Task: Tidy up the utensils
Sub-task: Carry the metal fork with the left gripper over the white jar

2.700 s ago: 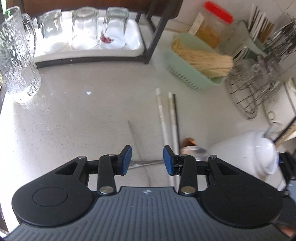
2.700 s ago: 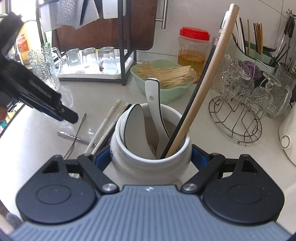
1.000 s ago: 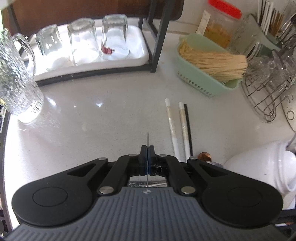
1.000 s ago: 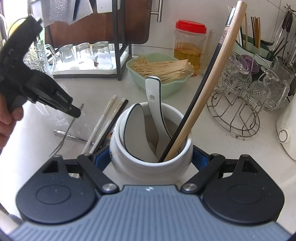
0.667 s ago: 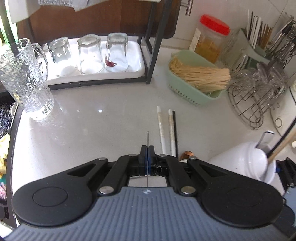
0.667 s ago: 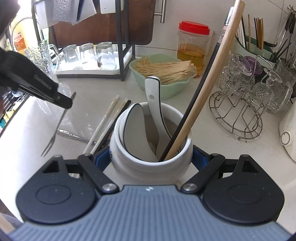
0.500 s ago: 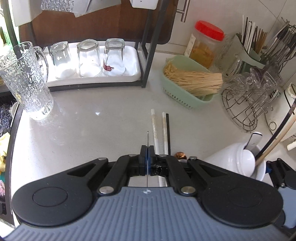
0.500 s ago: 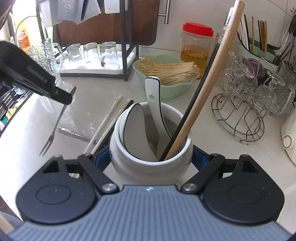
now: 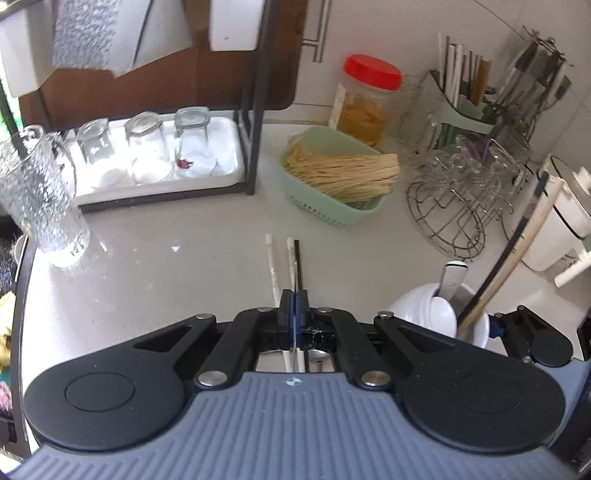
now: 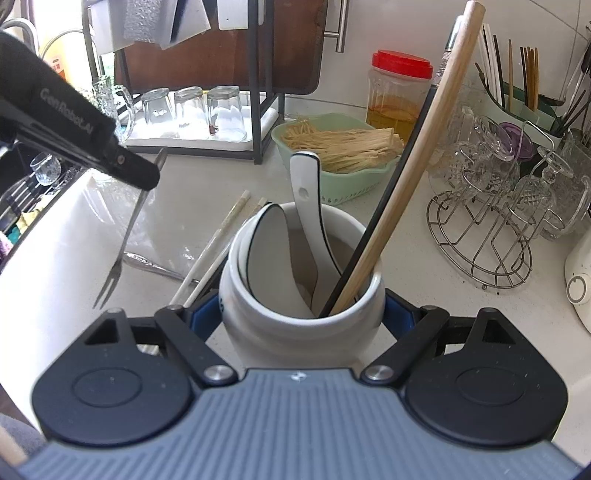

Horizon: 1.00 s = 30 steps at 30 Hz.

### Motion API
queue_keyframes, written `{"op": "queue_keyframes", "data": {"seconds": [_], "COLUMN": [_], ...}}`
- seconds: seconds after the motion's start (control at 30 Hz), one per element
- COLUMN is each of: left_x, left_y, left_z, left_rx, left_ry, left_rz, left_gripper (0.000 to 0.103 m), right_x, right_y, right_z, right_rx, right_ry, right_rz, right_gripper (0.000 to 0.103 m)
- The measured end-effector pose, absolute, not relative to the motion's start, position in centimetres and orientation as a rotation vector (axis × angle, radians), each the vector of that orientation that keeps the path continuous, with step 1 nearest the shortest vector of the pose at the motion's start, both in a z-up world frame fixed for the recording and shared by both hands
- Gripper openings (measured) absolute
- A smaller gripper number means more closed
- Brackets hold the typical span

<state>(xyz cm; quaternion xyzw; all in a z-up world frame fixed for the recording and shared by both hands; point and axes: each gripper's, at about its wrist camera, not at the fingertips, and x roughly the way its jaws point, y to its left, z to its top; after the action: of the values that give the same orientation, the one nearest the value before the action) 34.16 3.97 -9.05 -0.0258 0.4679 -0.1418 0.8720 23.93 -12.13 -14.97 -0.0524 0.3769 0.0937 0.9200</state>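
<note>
left gripper fingers pinching a thin fork edge-on, hovering over chopsticks lying on the tabletop.

Bare counter between pitcher and chopsticks.

counter: pale speckled stone, glossy with daylight | wall: white tiles along the back edge | black metal rack: stands at the back left | wooden board: dark brown, behind the rack
</note>
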Motion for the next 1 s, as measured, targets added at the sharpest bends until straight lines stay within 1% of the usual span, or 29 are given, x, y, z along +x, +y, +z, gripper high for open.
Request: {"op": "queue_keyframes", "data": {"seconds": [0.23,0.67,1.0], "left_x": [34.1,33.9,33.1], "left_y": [2.9,1.1,1.3], "left_z": [-7.6,-2.3,0.2], "left_rx": [-0.059,-0.09,-0.114], "left_ry": [0.96,0.845,0.836], "left_rz": [-0.353,-0.459,-0.492], "left_gripper": [0.001,0.0,0.0], "right_x": [23.8,23.8,23.7], "right_y": [-12.2,-12.2,-12.2], "right_z": [-15.0,-15.1,-15.2], "right_rx": [-0.109,-0.103,-0.104], "right_ry": [0.769,0.758,0.753], "right_rz": [0.198,0.198,0.201], "right_gripper": [0.091,0.091,0.091]}}
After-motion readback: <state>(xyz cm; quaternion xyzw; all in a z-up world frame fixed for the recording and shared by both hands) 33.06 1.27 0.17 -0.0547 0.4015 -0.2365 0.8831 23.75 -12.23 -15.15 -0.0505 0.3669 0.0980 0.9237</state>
